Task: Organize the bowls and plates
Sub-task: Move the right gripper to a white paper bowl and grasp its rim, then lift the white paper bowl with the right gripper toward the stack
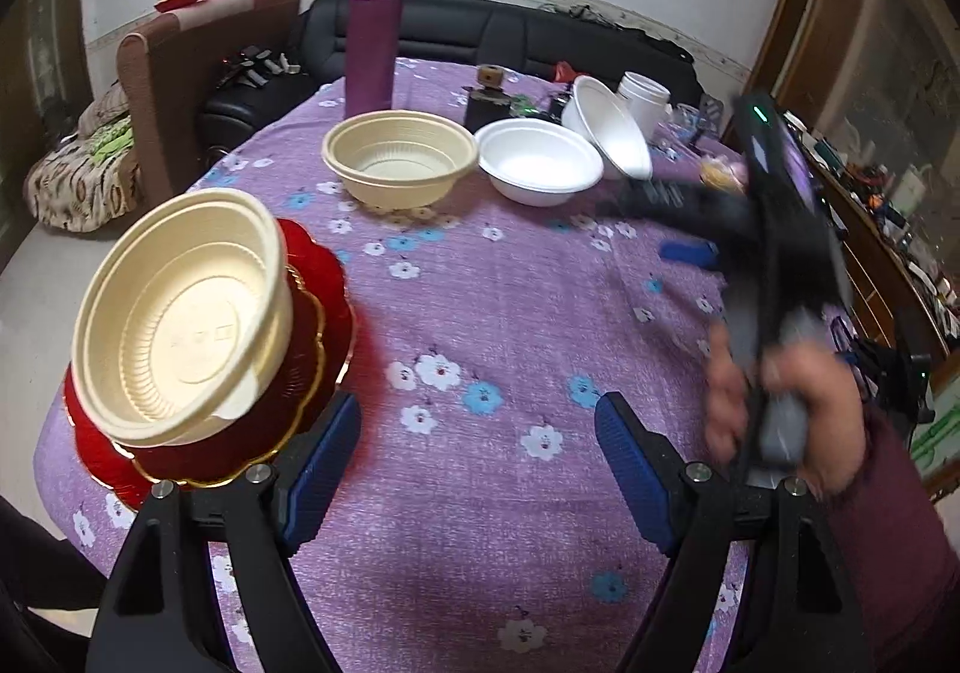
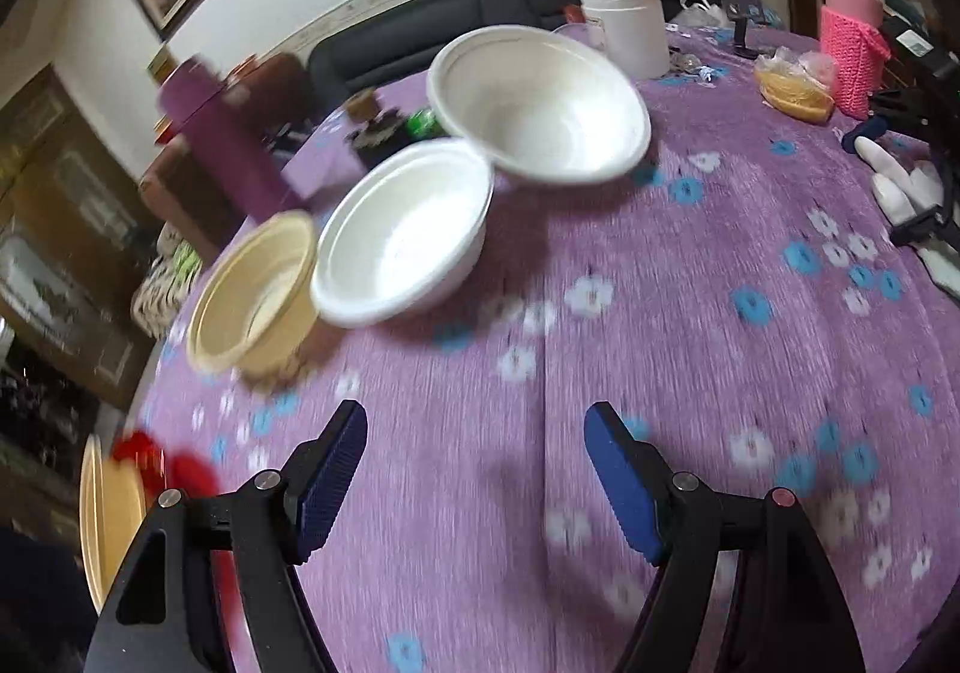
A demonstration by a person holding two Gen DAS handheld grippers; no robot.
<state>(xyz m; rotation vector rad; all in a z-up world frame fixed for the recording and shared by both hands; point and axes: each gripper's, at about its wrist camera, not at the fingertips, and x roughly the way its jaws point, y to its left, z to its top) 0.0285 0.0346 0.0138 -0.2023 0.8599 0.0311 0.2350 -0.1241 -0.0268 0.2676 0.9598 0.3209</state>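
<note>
Cream bowls (image 1: 180,319) are stacked, tilted, on red gold-rimmed plates (image 1: 294,373) at the table's left edge, just left of my open, empty left gripper (image 1: 480,469). Farther back stand a lone cream bowl (image 1: 399,157), a white bowl (image 1: 540,163) and a tilted white bowl (image 1: 612,124) leaning on the white one. My right gripper (image 2: 474,481) is open and empty over bare cloth; it appears blurred in the left wrist view (image 1: 690,229). From it I see the cream bowl (image 2: 252,292), the white bowl (image 2: 402,235) and the tilted white bowl (image 2: 540,103) ahead.
The round table has a purple flowered cloth (image 1: 480,313). A purple flask (image 1: 375,37), a white jar (image 2: 624,25), a pink knitted holder (image 2: 852,55), bagged bread (image 2: 792,85) and gadgets stand along the far and right sides. A sofa and a chair are behind.
</note>
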